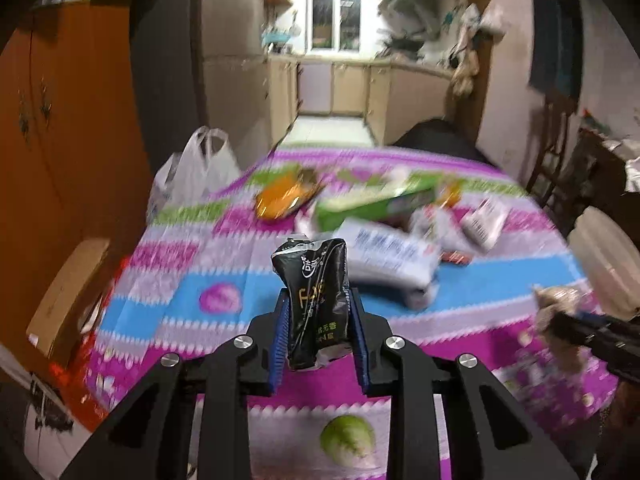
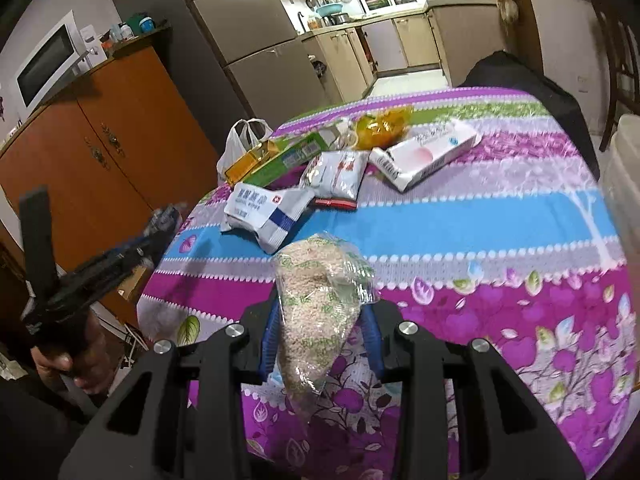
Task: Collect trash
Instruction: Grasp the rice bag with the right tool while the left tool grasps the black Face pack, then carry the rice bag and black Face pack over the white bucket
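Note:
My left gripper (image 1: pixel 318 312) is shut on a crumpled black tissue packet (image 1: pixel 314 300) and holds it above the table. My right gripper (image 2: pixel 320 320) is shut on a clear plastic bag with beige contents (image 2: pixel 320 300), also above the table; it shows blurred at the right edge of the left wrist view (image 1: pixel 560 308). More trash lies at the table's far side: a white and blue wipes packet (image 2: pixel 264 210), a white snack bag (image 2: pixel 336 172), a green box (image 2: pixel 280 156), a yellow wrapper (image 2: pixel 380 126) and a white carton (image 2: pixel 428 152). A white plastic bag (image 1: pixel 196 172) stands off the table's far left corner.
The table carries a purple, blue and green flowered cloth (image 2: pixel 500 232). An orange wooden cabinet (image 2: pixel 108 152) stands to the left, with a cardboard box (image 1: pixel 64 296) by it. A white container (image 1: pixel 604 256) is at the right edge. A dark chair (image 2: pixel 520 80) is at the far end.

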A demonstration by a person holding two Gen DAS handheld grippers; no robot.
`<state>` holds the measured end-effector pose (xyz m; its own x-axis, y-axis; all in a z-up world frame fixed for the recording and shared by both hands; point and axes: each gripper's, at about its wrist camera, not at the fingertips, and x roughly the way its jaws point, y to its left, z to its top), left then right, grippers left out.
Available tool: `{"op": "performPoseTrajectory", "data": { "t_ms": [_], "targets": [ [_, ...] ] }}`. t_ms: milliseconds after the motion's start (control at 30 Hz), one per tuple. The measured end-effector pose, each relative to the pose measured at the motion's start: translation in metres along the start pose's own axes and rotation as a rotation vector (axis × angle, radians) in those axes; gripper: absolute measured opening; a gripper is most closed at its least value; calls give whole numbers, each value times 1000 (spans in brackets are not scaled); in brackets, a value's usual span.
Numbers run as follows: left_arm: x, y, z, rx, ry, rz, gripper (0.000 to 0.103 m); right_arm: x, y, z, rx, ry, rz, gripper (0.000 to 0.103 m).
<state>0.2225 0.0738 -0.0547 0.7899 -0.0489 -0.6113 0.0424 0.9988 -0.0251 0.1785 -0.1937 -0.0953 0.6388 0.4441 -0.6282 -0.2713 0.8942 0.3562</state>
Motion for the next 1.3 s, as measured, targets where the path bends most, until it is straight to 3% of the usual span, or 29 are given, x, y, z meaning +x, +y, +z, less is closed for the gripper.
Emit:
{"op": "performPoseTrajectory", "data": {
  "t_ms": [200, 467, 1033, 1300],
  "targets": [
    [-27, -29, 32, 52, -121, -91, 28, -14, -5, 21, -2, 19, -10, 34],
    [-43, -64, 61, 102, -207, -202, 28, -43, -12, 55, -14, -14, -24, 34],
    [-19, -146, 125, 240, -177, -333, 28, -89, -36, 97, -16, -39, -105, 34],
    [-20, -150, 114, 225, -148, -326, 28, -89, -34, 91, -23, -105, -76, 34]
  ]
}}
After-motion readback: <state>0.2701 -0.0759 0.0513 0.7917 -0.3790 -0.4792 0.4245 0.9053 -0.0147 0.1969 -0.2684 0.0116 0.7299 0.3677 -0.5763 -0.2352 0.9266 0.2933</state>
